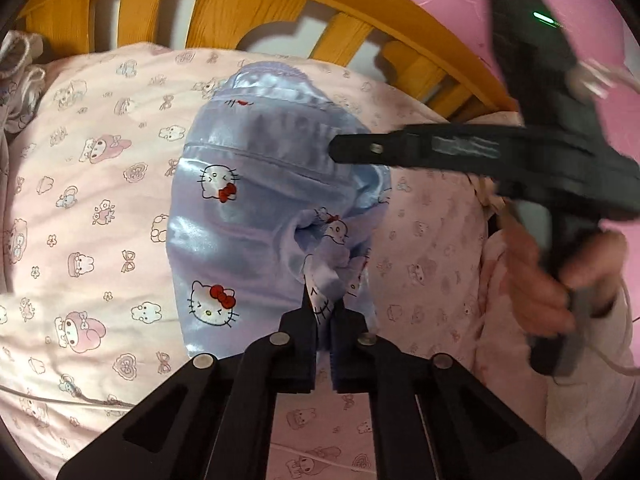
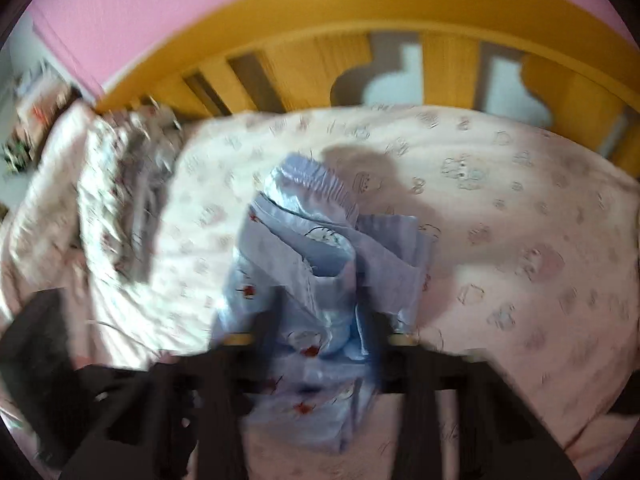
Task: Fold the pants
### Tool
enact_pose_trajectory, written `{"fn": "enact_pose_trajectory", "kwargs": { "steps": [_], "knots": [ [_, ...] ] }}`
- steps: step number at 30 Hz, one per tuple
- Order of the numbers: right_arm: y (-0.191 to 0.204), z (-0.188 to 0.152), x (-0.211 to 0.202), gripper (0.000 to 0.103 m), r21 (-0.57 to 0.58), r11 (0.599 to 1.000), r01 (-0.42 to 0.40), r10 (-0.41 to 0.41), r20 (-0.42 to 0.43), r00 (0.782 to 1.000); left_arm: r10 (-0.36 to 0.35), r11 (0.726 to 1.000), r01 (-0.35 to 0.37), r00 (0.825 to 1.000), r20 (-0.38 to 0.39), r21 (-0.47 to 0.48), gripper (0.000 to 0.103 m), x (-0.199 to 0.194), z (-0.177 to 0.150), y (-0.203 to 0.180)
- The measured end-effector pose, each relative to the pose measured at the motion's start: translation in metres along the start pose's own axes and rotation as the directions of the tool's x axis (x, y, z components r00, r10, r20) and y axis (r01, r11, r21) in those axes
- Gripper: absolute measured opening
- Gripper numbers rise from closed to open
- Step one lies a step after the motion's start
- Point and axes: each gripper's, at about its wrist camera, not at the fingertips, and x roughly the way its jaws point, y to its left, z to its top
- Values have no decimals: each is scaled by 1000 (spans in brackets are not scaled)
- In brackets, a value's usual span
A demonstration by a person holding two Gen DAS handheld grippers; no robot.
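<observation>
The pants [image 1: 256,216] lie on the bed [image 1: 80,200], long axis running from the left claw [image 1: 324,312] away toward the headboard [image 1: 248,0], waistband at the far end. They are glossy lilac satin with cat faces, already bunched. The left claw pinches a gathered fold at their near edge. The right claw [image 2: 320,320] seems open astride the cloth; blur leaves this uncertain.

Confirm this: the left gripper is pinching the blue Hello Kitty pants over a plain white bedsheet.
Not quite. The left gripper does pinch the blue Hello Kitty pants, but the bedsheet is pink with a cartoon print, not plain white. The left wrist view shows it clearly.
</observation>
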Motion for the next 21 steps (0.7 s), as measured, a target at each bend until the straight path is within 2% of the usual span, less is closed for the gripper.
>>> {"fn": "enact_pose_trajectory", "kwargs": {
  "steps": [4, 5, 7, 10, 12, 13, 14, 15, 17, 18, 20, 21],
  "knots": [
    [-4, 7, -7, 5, 27, 999, 22, -25, 120, 992, 16, 995, -20, 999, 35, 95, 3, 0, -13, -22],
    [-6, 9, -9, 5, 35, 999, 21, -25, 142, 990, 5, 993, -7, 1000, 13, 119, 3, 5, -16, -28],
    [-11, 18, -14, 5, 46, 999, 3, -12, 194, 981, 31, 991, -27, 999, -29, 130, 3, 17, -21, -33],
    [-14, 31, -9, 5, 42, 999, -3, -6, 213, 977, 44, 990, -39, 998, -36, 133, 4, 26, -27, -38],
    [-16, 36, -5, 5, 39, 999, 6, -14, 218, 976, 77, 983, -71, 997, -31, 171, 4, 29, -31, -44],
    [-18, 37, -4, 5, 48, 999, 14, -24, 211, 977, 96, 978, -88, 995, -28, 191, 10, 30, -33, -47],
    [-21, 36, -6, 5, 63, 998, 13, -26, 210, 977, 106, 974, -99, 994, -24, 204, 19, 29, -35, -50],
    [-23, 36, -9, 5, 78, 997, 7, -23, 211, 977, 105, 972, -98, 994, -22, 213, 25, 27, -38, -52],
    [-31, 31, -24, 5, 124, 992, -1, -26, 212, 977, 90, 969, -88, 996, 3, 229, 45, 18, -44, -56],
    [-33, 28, -31, 11, 132, 991, -1, -27, 209, 978, 90, 968, -93, 996, 27, 235, 49, 10, -49, -57],
    [-36, 16, -45, 46, 124, 992, -7, -21, 224, 974, 90, 967, -103, 994, 65, 234, 60, -4, -54, -56],
    [-37, 10, -52, 74, 122, 992, 15, -44, 245, 969, 98, 968, -113, 992, 79, 223, 64, -11, -56, -52]
  ]
}}
